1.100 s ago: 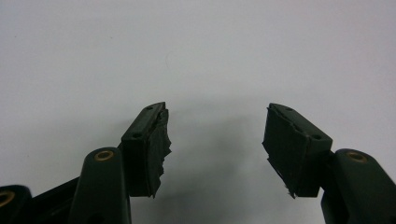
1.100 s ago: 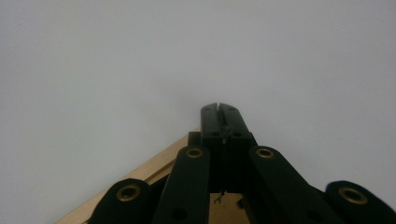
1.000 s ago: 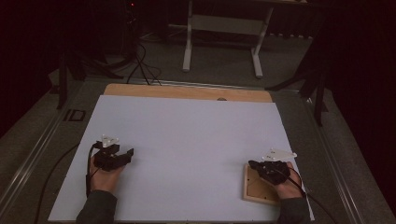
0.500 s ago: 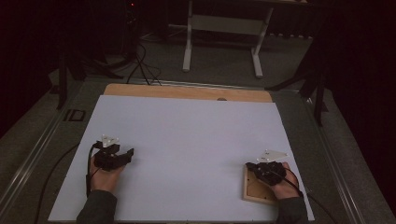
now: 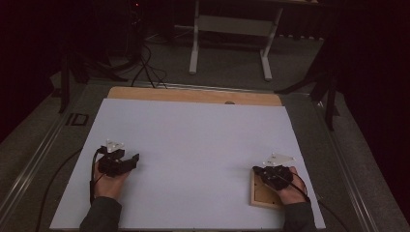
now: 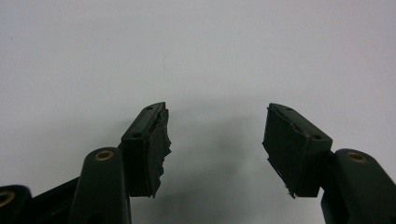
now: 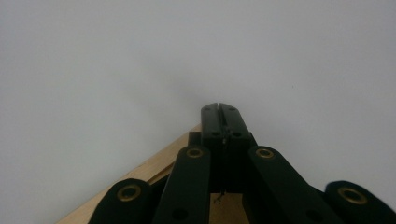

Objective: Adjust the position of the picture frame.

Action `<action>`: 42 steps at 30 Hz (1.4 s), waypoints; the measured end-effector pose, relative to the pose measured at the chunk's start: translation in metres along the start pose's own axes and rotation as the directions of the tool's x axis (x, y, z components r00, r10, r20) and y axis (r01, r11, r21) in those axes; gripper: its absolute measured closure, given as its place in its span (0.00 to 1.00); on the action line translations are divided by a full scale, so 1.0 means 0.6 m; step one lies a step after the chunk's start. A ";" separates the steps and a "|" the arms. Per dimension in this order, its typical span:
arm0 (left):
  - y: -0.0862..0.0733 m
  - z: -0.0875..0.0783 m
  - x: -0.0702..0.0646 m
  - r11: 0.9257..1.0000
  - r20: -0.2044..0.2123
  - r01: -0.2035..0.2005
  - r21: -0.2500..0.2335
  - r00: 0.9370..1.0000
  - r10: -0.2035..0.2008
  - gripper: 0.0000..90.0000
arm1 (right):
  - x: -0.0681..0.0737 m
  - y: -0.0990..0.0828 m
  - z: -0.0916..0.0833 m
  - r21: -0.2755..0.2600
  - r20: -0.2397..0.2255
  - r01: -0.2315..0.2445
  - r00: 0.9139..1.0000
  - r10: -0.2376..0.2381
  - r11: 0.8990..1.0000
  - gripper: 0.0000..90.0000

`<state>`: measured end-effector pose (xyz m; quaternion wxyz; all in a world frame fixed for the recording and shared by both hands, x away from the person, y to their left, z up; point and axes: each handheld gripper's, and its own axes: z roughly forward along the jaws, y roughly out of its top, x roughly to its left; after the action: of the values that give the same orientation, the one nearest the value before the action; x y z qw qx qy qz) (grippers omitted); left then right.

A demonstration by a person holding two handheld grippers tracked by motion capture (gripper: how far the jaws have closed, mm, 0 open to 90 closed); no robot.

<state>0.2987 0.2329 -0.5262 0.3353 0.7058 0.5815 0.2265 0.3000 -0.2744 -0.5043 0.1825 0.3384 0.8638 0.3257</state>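
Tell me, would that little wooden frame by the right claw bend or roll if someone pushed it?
The wooden frame looks rigid, so it probably wouldn't bend. It lies flat with square corners, so it should slide on the white sheet, not roll. It seems thin, likely light.

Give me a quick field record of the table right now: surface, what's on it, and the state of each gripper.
surface: white sheet over a table, a wooden strip bare at the far edge
object: shallow square wooden frame near the right front corner of the sheet
left gripper: jaws open, nothing between them, over bare sheet
right gripper: jaws shut together, nothing visible between them, above the wooden frame's corner
contact with frame: cannot tell
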 end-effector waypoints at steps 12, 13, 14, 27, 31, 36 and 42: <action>0.000 0.001 -0.002 1.000 -0.001 -0.010 0.005 1.000 0.010 0.44 | 0.003 0.013 0.014 -0.004 0.025 0.001 1.000 -0.001 1.000 1.00; 0.000 0.002 -0.003 1.000 -0.001 -0.011 0.005 1.000 0.011 0.44 | 0.004 0.015 0.015 -0.003 0.030 0.003 1.000 -0.003 1.000 1.00; 0.000 0.002 -0.003 1.000 0.001 -0.009 0.004 1.000 0.009 0.44 | 0.005 0.016 0.017 -0.003 0.035 0.005 0.999 -0.005 1.000 1.00; 0.000 0.005 -0.006 1.000 0.002 -0.013 0.008 1.000 0.013 0.44 | 0.006 0.036 0.035 0.010 0.070 0.015 0.997 -0.016 1.000 1.00; 0.000 0.005 -0.007 1.000 0.003 -0.013 0.008 1.000 0.013 0.44 | 0.008 0.046 0.044 0.016 0.087 0.026 0.996 -0.027 1.000 1.00; 0.000 0.005 -0.007 1.000 0.003 -0.012 0.007 1.000 0.012 0.44 | 0.014 0.062 0.058 0.025 0.102 0.040 0.994 -0.042 0.999 1.00; 0.000 0.005 -0.007 1.000 0.005 -0.009 0.004 1.000 0.009 0.44 | 0.016 0.073 0.069 0.020 0.100 0.029 0.995 -0.031 0.999 1.00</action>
<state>0.3001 0.2283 -0.5277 0.3343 0.7097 0.5779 0.2248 0.3361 -0.2250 -0.5053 0.2272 0.3428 0.8615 0.2978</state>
